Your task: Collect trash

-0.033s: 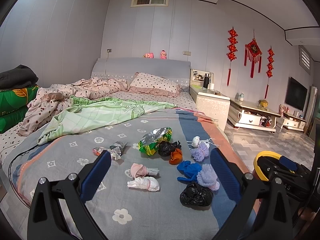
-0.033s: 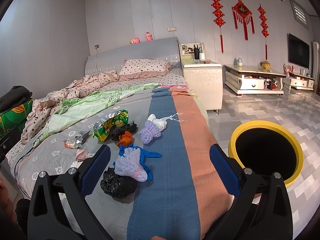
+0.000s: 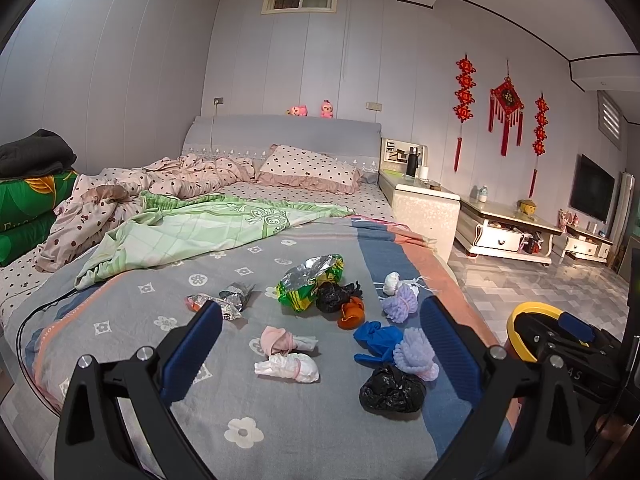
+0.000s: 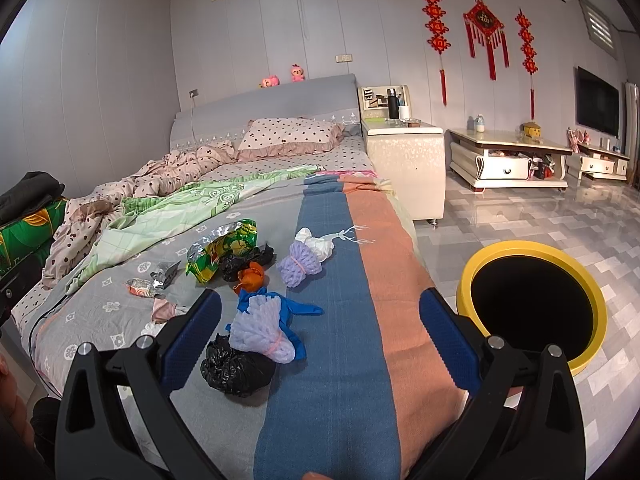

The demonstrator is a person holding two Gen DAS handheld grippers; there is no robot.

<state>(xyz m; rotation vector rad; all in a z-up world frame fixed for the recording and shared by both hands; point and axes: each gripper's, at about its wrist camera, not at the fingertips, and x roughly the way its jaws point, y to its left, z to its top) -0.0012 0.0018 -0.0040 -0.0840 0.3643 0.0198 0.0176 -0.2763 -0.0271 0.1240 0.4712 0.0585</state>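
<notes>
Overhead, both grippers hover level, jaws spread, above the bed's trash.

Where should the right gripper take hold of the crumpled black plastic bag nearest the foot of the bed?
Probably pinch the black bag across its bunched top, coming straight down. It lies as a soft lump on the blanket, and the purple foam net leans on its far side, so the near side is the freer approach for the open right gripper.

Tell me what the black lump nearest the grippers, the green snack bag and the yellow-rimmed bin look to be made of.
Black lump: thin plastic film, likely a bag; glossy, crinkled folds.
Green snack bag: metallised plastic foil; its torn-open inside shines silver.
Yellow-rimmed bin: probably moulded plastic; smooth, even, glossy rim. Its inside is too dark to judge.
</notes>
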